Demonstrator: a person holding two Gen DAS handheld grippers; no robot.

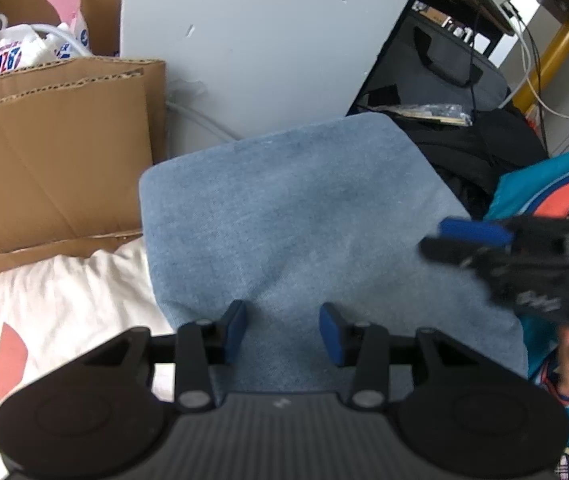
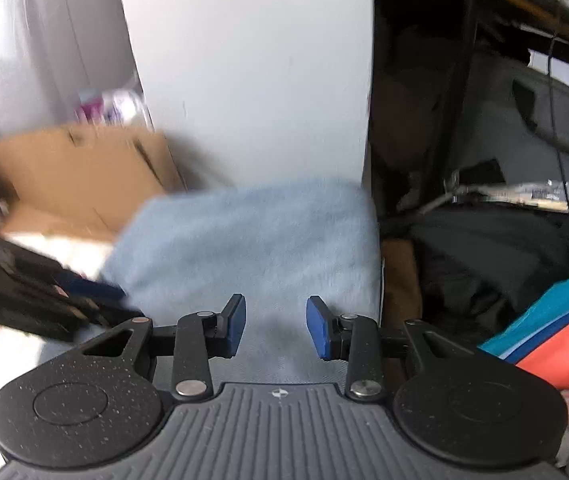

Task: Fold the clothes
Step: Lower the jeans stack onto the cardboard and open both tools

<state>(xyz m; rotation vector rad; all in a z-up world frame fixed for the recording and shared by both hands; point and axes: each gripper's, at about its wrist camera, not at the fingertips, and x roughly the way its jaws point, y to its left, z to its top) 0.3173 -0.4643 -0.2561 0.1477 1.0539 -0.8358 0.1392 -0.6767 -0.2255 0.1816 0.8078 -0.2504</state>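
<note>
A white plastic bag (image 1: 8, 54) with blue printed characters and a purple patch sits behind the boxes at the upper left of the left wrist view; the characters are not Latin letters and I cannot read them. No other writing is legible in either view.

The folded light-blue denim garment (image 1: 304, 216) lies as a rounded rectangular pad with a fine woven, slightly faded surface and soft, thick folded edges. It rests on a cream-white fabric with a coral-red shape (image 1: 44, 304), and its far edge lies close to a pale grey, smooth upright panel (image 1: 252, 40). To its left stands corrugated brown cardboard (image 1: 56, 152) with a torn, ridged top edge. To its right lies a teal, orange and white printed cloth (image 1: 540, 188), and dark rumpled fabric (image 1: 480, 148) sits beyond.

The left gripper (image 1: 282, 330), black with blue rubbery pads, hovers released over the near edge of the denim, its jaws spread with nothing between them. The right gripper (image 2: 275, 328) is likewise released, jaws apart above the denim's near right part. In the left wrist view it appears blurred at the denim's right edge, its blue fingers (image 1: 474, 230) just over the cloth.
</note>
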